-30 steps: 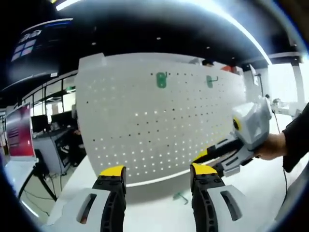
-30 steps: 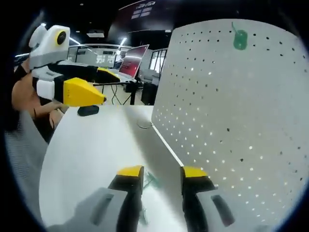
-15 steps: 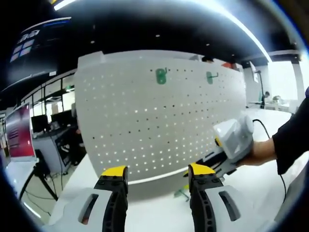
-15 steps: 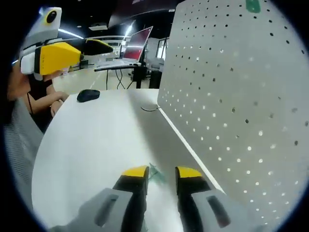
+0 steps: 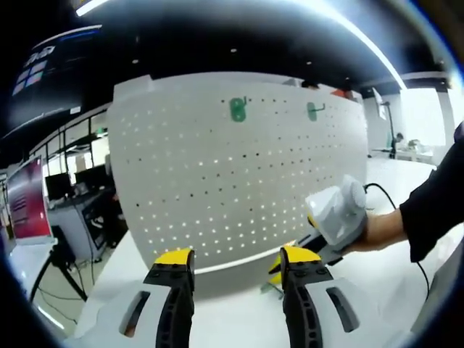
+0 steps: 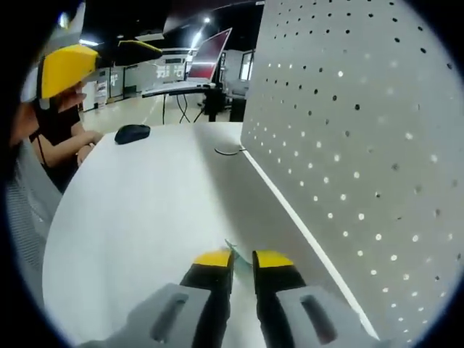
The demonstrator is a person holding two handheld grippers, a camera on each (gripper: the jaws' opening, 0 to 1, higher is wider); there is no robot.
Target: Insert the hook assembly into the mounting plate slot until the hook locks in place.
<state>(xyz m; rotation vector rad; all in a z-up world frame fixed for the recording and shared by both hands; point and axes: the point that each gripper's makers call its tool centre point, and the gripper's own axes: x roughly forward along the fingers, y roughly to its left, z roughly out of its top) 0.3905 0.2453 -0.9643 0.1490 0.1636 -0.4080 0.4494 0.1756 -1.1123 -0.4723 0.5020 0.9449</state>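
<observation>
hook (image 6: pixel 233 253) | between right gripper (image 6: pixel 243 261) tips (nearly closed) | on table (image 6: pixel 145 210)

My left gripper (image 5: pixel 232 262) hangs level, its yellow-tipped jaws spread wide with nothing between them. My right gripper (image 6: pixel 243 259) points low and forward, its jaws drawn almost together with a slim gap between the tips. In the left gripper view, my right hand (image 5: pixel 383 229) wraps the right gripper's body, dark sleeve (image 5: pixel 435 203) behind it.
</observation>
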